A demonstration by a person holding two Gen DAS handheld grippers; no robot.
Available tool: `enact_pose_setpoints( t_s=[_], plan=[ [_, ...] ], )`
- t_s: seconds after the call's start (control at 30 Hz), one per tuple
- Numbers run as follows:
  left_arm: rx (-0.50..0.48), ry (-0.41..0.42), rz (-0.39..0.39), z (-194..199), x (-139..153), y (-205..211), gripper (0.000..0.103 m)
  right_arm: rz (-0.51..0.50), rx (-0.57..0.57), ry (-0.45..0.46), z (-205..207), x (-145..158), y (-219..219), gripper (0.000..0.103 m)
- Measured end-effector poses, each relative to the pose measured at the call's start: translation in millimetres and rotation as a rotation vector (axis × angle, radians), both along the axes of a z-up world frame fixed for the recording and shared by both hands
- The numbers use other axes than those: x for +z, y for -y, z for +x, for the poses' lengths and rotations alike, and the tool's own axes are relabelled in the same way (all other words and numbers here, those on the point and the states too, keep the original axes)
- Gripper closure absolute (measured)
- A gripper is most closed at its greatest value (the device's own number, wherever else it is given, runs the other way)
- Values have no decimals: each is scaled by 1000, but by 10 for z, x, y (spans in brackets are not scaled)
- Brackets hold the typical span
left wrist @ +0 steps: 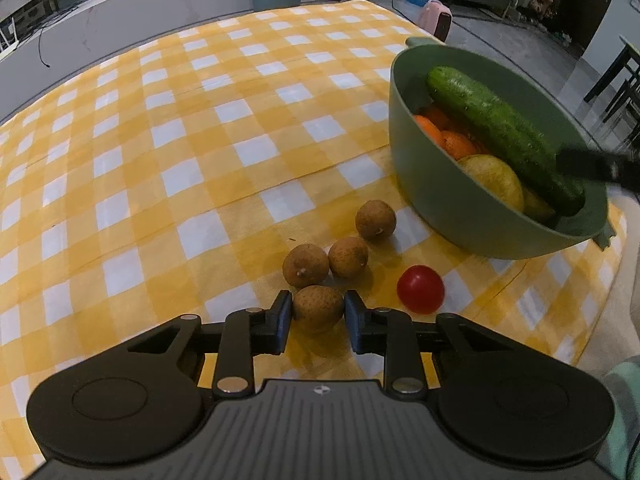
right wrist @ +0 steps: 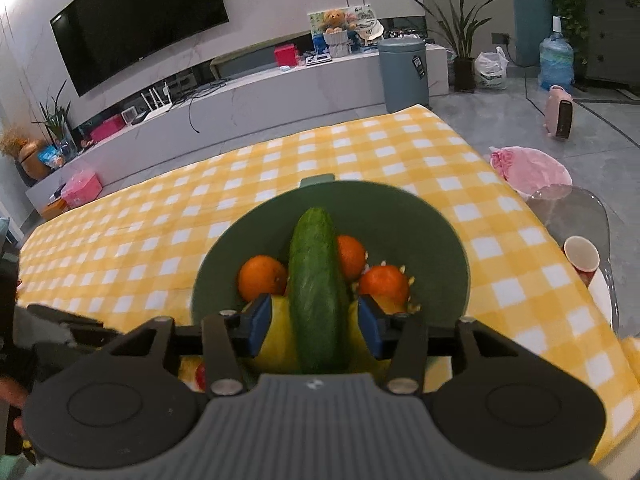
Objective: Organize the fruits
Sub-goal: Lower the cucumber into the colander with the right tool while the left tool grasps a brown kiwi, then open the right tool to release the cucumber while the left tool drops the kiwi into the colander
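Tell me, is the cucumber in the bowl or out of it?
In. The cucumber lies inside the green bowl, resting on top of the oranges, between the right gripper's open fingers.

Fruit on the checked cloth and in the green bowl

Four brown, rough-skinned longans lay on the cloth: the nearest longan (left wrist: pixel 318 307) sat between blue pads, two more (left wrist: pixel 306 266) (left wrist: pixel 348 257) lay touching just behind it, and a fourth (left wrist: pixel 375 219) rested near the bowl's base. A red cherry tomato (left wrist: pixel 420 289) lay to their right, apart from them. The green bowl (left wrist: pixel 440 196) held a long dark cucumber (right wrist: pixel 316 292) lying across the top of the pile, three oranges (right wrist: pixel 262 277) (right wrist: pixel 350 256) (right wrist: pixel 384 284) beneath it, and yellow fruit (left wrist: pixel 496 178) at the near side.
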State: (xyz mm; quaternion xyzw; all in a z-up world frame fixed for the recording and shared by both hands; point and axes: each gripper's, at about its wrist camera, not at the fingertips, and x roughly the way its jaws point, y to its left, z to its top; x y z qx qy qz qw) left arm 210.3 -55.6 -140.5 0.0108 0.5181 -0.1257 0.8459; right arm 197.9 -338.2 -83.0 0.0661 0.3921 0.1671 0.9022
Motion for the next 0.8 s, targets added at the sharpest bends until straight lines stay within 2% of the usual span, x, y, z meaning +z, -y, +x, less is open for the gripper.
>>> enact_pose_setpoints(
  t_s=[0.23, 0.27, 0.37, 0.53, 0.8],
  plan=[
    [-12, 58, -18, -67, 324, 54, 72, -59, 8, 14, -127, -100, -62, 58],
    [-18, 69, -20, -70, 376, 75, 72, -67, 9, 14, -116, -117, -63, 60],
    [-38, 107, -33, -57, 555, 155, 72, -97, 6, 0, -76, -187, -47, 76],
    [-88, 158, -36, 38, 764, 349, 72, -50, -5, 14, -61, -117, 62, 77],
    [-147, 188, -17, 261, 782, 668, 72, 26, -81, 42, 82, 43, 377, 76]
  ],
)
